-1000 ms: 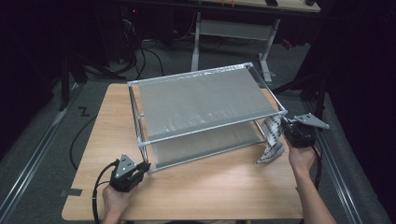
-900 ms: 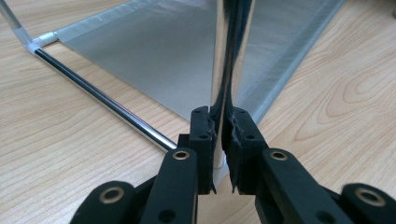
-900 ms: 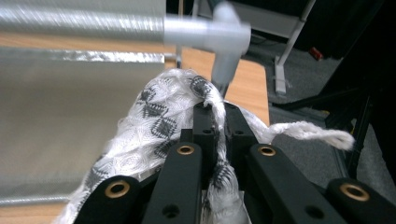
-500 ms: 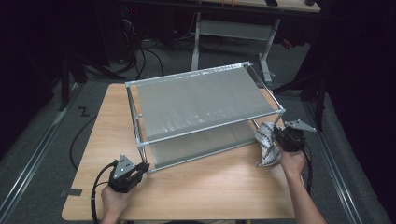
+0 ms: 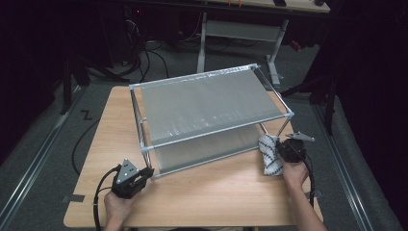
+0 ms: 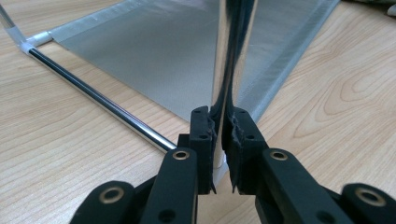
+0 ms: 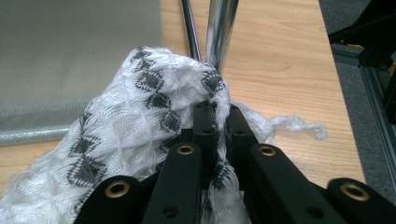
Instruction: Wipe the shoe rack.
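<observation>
A two-tier metal rack (image 5: 207, 103) with grey mesh shelves stands on the wooden table (image 5: 207, 192). My left gripper (image 5: 144, 172) is shut on the rack's shiny front left upright post (image 6: 229, 56), low near the tabletop. My right gripper (image 5: 279, 150) is shut on a white cloth with a black pattern (image 5: 270, 155), held at the rack's front right corner. In the right gripper view the cloth (image 7: 140, 121) bunches over the jaws, close to the chrome post (image 7: 219, 32) and the lower shelf (image 7: 70, 56). The cloth's bottom end touches the table.
The table's right edge (image 5: 310, 159) lies close beside my right hand. Another desk frame (image 5: 240, 29) and cables stand on the floor behind. A dark aluminium frame (image 7: 373, 56) shows past the table's edge. Bare wood lies in front of the rack.
My right gripper has come down with the cloth, from level with the upper shelf's corner to beside the lower shelf. The left gripper has stayed on the post.
</observation>
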A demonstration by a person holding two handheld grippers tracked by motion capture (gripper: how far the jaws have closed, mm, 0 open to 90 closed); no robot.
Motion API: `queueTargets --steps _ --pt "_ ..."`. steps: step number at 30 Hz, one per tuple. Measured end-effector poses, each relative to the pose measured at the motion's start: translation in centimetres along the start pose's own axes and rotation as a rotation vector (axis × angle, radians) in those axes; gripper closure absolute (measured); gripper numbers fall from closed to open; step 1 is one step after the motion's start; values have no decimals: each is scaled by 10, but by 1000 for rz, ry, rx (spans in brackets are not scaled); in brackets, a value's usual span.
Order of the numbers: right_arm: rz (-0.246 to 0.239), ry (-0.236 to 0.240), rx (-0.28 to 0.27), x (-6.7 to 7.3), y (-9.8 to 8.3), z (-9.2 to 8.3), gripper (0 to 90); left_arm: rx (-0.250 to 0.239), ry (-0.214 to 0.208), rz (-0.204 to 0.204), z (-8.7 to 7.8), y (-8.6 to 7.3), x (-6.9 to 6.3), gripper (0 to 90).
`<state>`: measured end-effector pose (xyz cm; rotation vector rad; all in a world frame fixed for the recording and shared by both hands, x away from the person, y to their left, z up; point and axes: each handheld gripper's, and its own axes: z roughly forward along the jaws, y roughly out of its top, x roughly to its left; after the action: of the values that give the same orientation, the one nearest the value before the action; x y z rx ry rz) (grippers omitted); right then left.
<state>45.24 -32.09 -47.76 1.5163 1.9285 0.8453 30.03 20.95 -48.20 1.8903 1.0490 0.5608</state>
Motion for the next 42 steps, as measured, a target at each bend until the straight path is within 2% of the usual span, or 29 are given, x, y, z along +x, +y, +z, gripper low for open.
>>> queueTargets --steps 7,11,20,26,35,42 --pt "-4 -1 -13 -2 1 -3 863 0 2 -4 -2 -1 2 813" --pt "-8 -9 -29 -3 7 -11 863 9 2 1 -2 0 2 813" --pt "-54 -28 -99 -8 31 -38 863 6 -2 2 -2 0 2 814" --pt "-81 -32 -151 -6 48 -56 863 5 -5 3 -2 0 2 813" --pt "-82 -24 -253 -7 69 -83 863 20 -8 12 -1 2 3 814" --pt "-92 -20 -266 -5 70 -84 863 23 -14 17 -1 2 4 814"
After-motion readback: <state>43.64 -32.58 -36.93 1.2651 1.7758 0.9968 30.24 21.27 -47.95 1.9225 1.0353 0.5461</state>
